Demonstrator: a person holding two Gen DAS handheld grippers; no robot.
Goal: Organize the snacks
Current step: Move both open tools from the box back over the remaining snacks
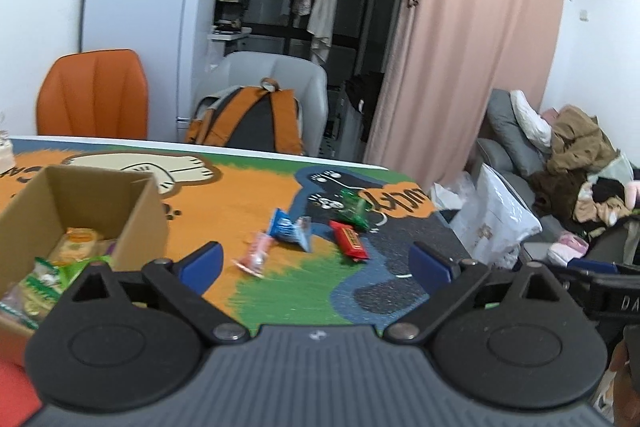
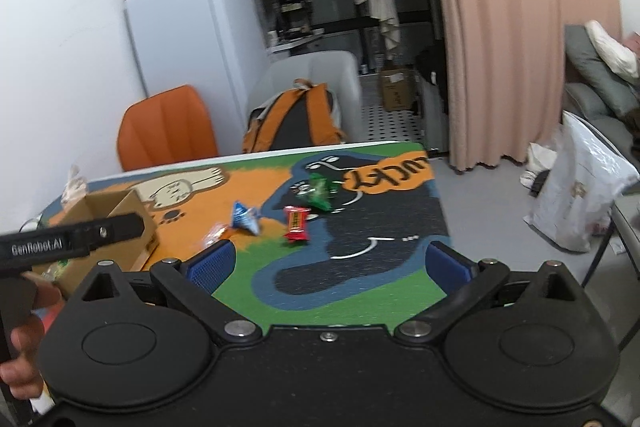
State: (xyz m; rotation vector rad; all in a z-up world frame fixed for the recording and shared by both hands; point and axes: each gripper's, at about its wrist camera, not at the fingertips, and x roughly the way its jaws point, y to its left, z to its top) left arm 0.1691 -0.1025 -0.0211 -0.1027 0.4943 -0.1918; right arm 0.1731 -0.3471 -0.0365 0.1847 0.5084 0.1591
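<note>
Snacks, 4 of them, lie loose on the cartoon mat [image 1: 280, 195], and the cardboard box [image 1: 132, 211] is our landmark. Just right of the box sits a pink wrapper [image 1: 256, 257], crinkly and blurred. Further right of the box is a blue packet [image 1: 290, 229], creased into a peaked shape. Further still is a red bar [image 1: 350, 241], flat and rectangular with a glossy skin, and furthest from the box, toward the mat's far edge, a green packet [image 1: 354, 207], shiny and crumpled. All 4 rest on the mat, apart from the box.

The left gripper [image 1: 316, 263] stands released, blue pads wide apart, nothing between them; it sits beside the box's right wall. The right gripper [image 2: 330, 263] is likewise unclenched and empty, well right of the box.

The left wrist view looks down into the box: plain brown corrugated walls, open top, with yellow and green-and-white packets [image 1: 60, 259] piled inside. The right wrist view shows only the box's outer walls, partly behind the black body of the left gripper, and a hand [image 2: 22, 359] gripping its handle. The right wrist view alone shows the tiled floor beyond the mat.
</note>
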